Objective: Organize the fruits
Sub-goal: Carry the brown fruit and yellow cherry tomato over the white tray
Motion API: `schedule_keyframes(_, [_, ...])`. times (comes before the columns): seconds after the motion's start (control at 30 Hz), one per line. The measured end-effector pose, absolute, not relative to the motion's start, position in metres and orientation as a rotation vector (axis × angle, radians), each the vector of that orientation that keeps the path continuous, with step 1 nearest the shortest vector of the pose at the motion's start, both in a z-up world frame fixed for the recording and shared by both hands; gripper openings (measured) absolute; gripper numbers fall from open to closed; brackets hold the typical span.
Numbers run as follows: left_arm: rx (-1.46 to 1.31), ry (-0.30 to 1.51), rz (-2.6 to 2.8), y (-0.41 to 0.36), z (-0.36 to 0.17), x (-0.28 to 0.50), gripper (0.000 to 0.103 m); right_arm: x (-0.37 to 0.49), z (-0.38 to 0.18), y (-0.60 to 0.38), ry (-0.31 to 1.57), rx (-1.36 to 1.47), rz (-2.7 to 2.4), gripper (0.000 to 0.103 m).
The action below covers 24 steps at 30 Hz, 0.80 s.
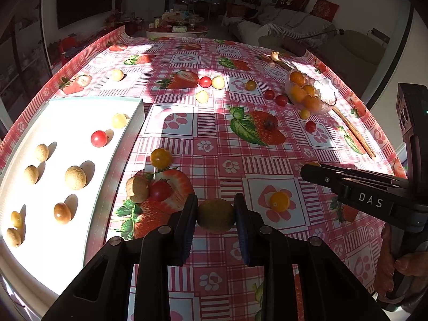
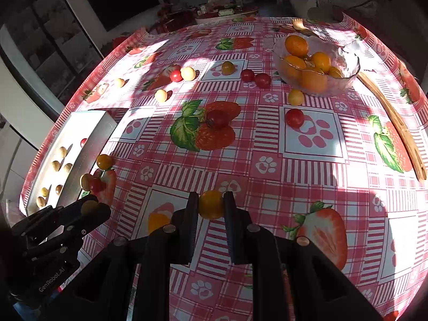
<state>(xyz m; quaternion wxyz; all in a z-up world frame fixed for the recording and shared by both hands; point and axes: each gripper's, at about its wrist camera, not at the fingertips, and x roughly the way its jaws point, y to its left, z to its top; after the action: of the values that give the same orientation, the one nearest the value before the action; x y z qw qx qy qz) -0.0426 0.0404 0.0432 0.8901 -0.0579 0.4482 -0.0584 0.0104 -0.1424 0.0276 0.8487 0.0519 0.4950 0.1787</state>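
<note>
My left gripper (image 1: 216,215) is shut on a brown longan (image 1: 216,218) just above the tablecloth, right of the white tray (image 1: 117,160). The tray holds several longans (image 1: 75,177) and cherry tomatoes (image 1: 98,138). My right gripper (image 2: 211,204) is shut on an orange kumquat (image 2: 210,205) over the table's near middle. A glass bowl (image 2: 345,65) of kumquats (image 2: 313,80) stands at the far right; it also shows in the left wrist view (image 1: 327,96). Loose tomatoes (image 2: 294,117) and longans (image 2: 161,95) lie scattered on the cloth.
A long wooden fork (image 2: 396,123) lies right of the bowl. A longan (image 1: 137,189), a red tomato (image 1: 160,190) and an orange tomato (image 1: 160,157) sit beside the tray's right edge. An orange kumquat (image 1: 279,201) lies on the cloth right of my left gripper.
</note>
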Motion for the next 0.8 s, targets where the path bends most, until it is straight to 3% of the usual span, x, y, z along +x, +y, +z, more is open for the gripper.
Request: schedule_keyframes(0.8, [-0.175,0.833,0.037,0.144,0.073,-0.092,0.030,-0.016,0.080,-0.039,0.975,-0.057,0.523,0.021])
